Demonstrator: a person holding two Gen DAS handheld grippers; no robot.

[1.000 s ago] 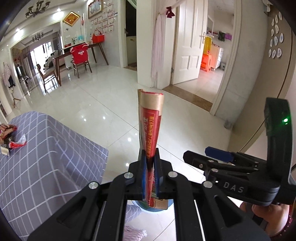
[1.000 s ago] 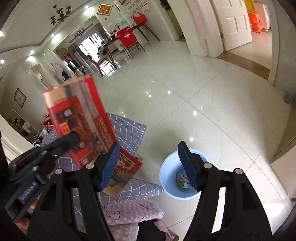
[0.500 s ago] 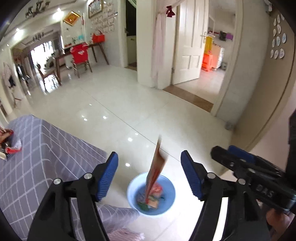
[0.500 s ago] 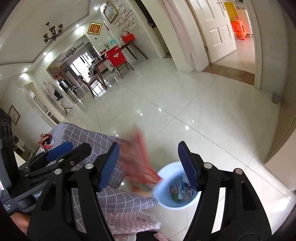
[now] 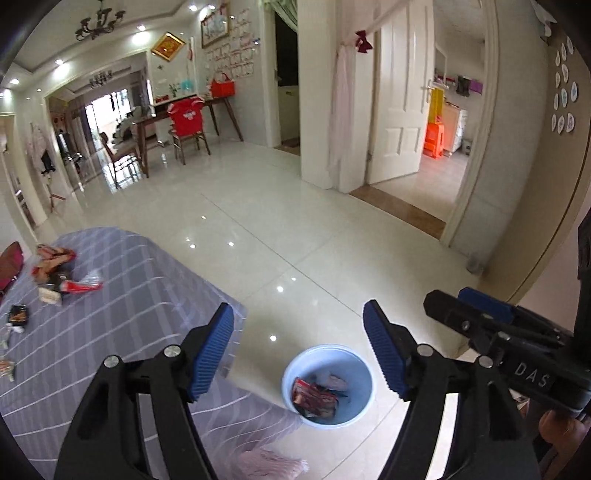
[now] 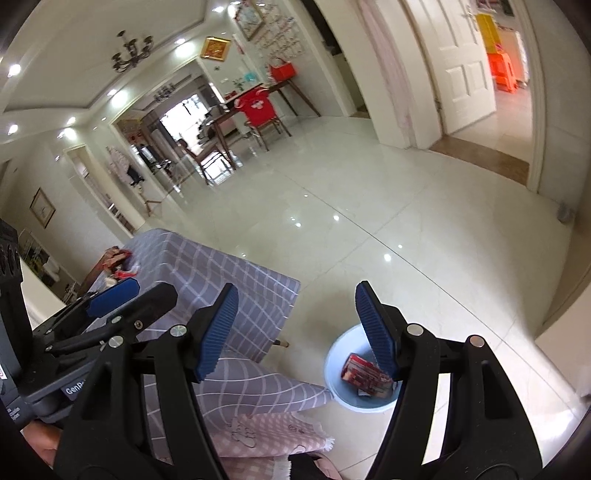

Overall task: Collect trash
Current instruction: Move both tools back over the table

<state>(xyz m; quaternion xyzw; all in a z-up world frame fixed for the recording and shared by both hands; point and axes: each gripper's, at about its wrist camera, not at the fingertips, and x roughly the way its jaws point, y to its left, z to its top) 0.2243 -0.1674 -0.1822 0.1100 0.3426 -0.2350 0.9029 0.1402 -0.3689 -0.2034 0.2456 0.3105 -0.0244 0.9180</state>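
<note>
Ahead of my claws a glossy pale tile floor spreads wide and mirrors the ceiling spotlights. Far ahead to the left stands a dark wooden table with a chair covered in red — behind them a bright window. A black chandelier hangs from the ceiling above. Ahead to the right a white panelled door stands open onto a room with an orange stool. Below my left side is a table with grey checked cloth.
</note>
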